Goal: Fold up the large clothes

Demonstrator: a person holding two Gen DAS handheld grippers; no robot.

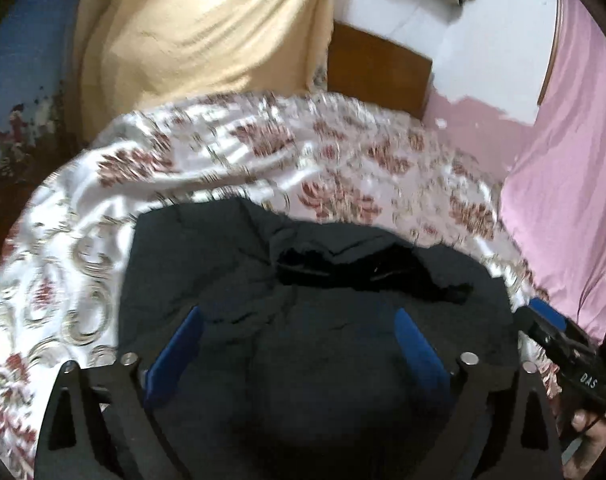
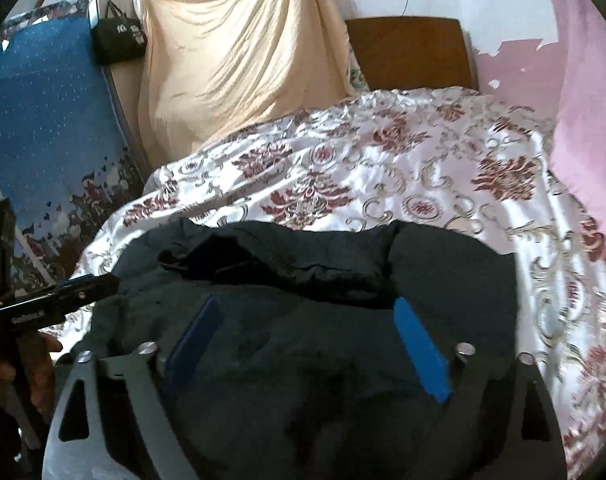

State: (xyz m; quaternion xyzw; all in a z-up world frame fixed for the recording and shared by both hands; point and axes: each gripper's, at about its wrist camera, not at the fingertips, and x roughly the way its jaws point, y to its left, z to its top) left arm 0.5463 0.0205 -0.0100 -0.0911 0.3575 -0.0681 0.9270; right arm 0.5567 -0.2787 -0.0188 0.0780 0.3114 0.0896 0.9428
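A large dark garment [image 1: 303, 300] lies on the floral bedspread [image 1: 223, 152], with a crumpled black collar or waist part [image 1: 367, 268] near its far edge. It also fills the lower right wrist view [image 2: 303, 320]. My left gripper [image 1: 299, 320] is open, its blue fingers [image 1: 175, 352] spread above the garment and holding nothing. My right gripper [image 2: 307, 312] is open too, with blue fingers [image 2: 419, 352] wide over the cloth. The right gripper shows at the right edge of the left wrist view [image 1: 563, 344]. The left gripper shows at the left edge of the right wrist view [image 2: 63, 296].
A beige cloth [image 2: 231, 64] hangs behind the bed. A wooden headboard [image 2: 411, 52] stands at the back. A blue patterned mattress [image 2: 43, 120] leans at the left with a black bag [image 2: 119, 40] above. Pink fabric [image 2: 583, 120] lies at the right.
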